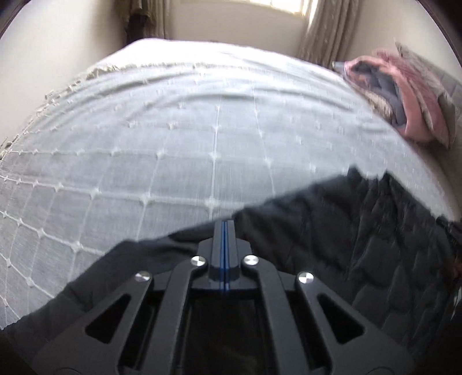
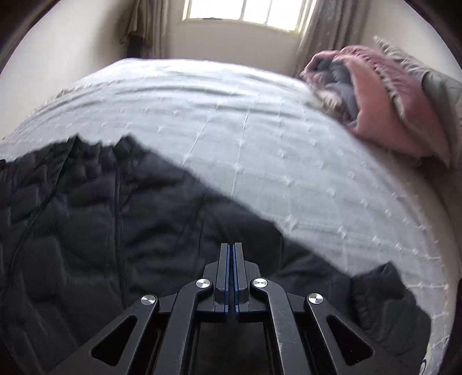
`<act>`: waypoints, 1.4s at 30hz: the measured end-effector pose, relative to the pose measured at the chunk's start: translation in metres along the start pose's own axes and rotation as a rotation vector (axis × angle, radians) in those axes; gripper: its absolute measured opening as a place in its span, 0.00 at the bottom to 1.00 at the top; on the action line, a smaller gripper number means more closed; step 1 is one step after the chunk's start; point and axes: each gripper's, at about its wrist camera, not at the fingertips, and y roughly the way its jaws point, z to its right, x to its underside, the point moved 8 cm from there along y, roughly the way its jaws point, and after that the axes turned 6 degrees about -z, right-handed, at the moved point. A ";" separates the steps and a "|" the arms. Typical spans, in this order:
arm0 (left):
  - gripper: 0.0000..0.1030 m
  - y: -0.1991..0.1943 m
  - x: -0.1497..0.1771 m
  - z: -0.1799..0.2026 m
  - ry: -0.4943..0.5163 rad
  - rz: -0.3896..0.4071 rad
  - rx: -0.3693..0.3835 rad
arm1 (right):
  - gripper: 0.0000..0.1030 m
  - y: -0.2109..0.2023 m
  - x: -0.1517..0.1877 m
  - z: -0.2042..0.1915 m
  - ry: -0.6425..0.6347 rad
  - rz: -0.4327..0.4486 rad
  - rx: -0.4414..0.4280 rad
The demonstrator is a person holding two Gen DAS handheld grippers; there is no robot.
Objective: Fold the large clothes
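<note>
Both grippers, left gripper (image 1: pixel 224 223) and right gripper (image 2: pixel 231 245), had closed at the near edge of the black quilted jacket (image 2: pixel 86 216) (cloth pinched, apparently), which lay unfolded on the bed (image 1: pixel 173 129).

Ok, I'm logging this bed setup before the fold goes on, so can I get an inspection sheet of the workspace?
Surface: bed under a pale grey checked bedspread, lightly wrinkled.
Job's things: black quilted jacket spread across the near edge.
Clutter: pink and grey bundle of cloth at the far right, against a grey pillow.
Grippers: left gripper shut at the jacket's edge; right gripper shut over the jacket; whether either pinches fabric cannot be told.
Cables: nothing seen.
Surroundings: window with curtains, plain walls.
</note>
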 end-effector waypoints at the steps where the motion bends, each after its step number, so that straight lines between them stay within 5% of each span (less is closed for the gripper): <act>1: 0.00 -0.003 -0.010 0.000 0.000 0.034 -0.013 | 0.01 0.002 -0.007 0.005 0.022 0.012 0.008; 3: 0.00 -0.002 -0.023 0.002 0.009 0.052 -0.001 | 0.03 0.015 -0.015 0.010 0.082 -0.018 -0.071; 7: 0.11 0.019 -0.021 0.013 0.098 -0.112 0.062 | 0.10 0.037 -0.013 0.011 0.138 -0.149 -0.356; 9: 0.61 0.022 -0.014 0.012 0.175 -0.140 0.034 | 0.36 0.042 -0.011 0.020 0.122 -0.184 -0.404; 10: 0.70 0.022 -0.012 0.009 0.195 -0.146 0.033 | 0.46 0.044 -0.011 0.029 0.120 -0.187 -0.400; 11: 0.74 0.022 -0.011 0.006 0.207 -0.141 0.044 | 0.68 0.044 -0.012 0.037 0.118 -0.181 -0.393; 12: 0.74 0.022 -0.010 0.003 0.205 -0.140 0.054 | 0.76 0.041 -0.014 0.041 0.117 -0.174 -0.393; 17: 0.77 0.050 0.020 -0.009 0.124 -0.282 0.150 | 0.77 0.052 -0.008 0.048 0.127 -0.225 -0.412; 19: 0.74 0.053 0.029 -0.005 0.142 -0.246 0.144 | 0.77 0.065 0.003 0.037 0.105 -0.276 -0.390; 21: 0.48 0.046 0.035 0.005 0.155 -0.213 0.174 | 0.74 0.066 0.008 0.024 0.043 -0.237 -0.282; 22: 0.38 0.042 0.037 0.009 0.149 -0.201 0.184 | 0.68 0.063 0.010 0.015 0.020 -0.218 -0.258; 23: 0.20 0.039 0.041 0.015 0.138 -0.202 0.205 | 0.47 0.058 0.012 0.007 0.017 -0.200 -0.248; 24: 0.15 0.036 0.042 0.019 0.126 -0.203 0.214 | 0.20 0.053 0.013 0.000 0.023 -0.186 -0.258; 27: 0.07 0.029 0.044 0.031 0.153 -0.170 0.096 | 0.07 0.039 0.012 -0.017 -0.043 -0.144 -0.166; 29: 0.07 0.016 0.032 0.037 0.155 -0.101 0.049 | 0.06 0.032 0.003 -0.016 -0.077 -0.097 -0.067; 33: 0.07 0.001 -0.004 0.033 0.084 0.021 0.061 | 0.06 0.027 -0.022 -0.003 -0.009 -0.029 -0.025; 37: 0.14 0.036 -0.010 0.029 0.094 -0.017 -0.014 | 0.09 0.068 -0.024 -0.007 -0.006 -0.109 0.045; 39: 0.34 0.066 0.002 0.021 0.097 -0.089 -0.081 | 0.21 0.081 -0.021 -0.008 0.007 -0.103 0.079; 42: 0.46 0.061 0.002 0.016 0.097 -0.058 -0.150 | 0.43 0.076 -0.022 0.000 0.021 -0.085 0.142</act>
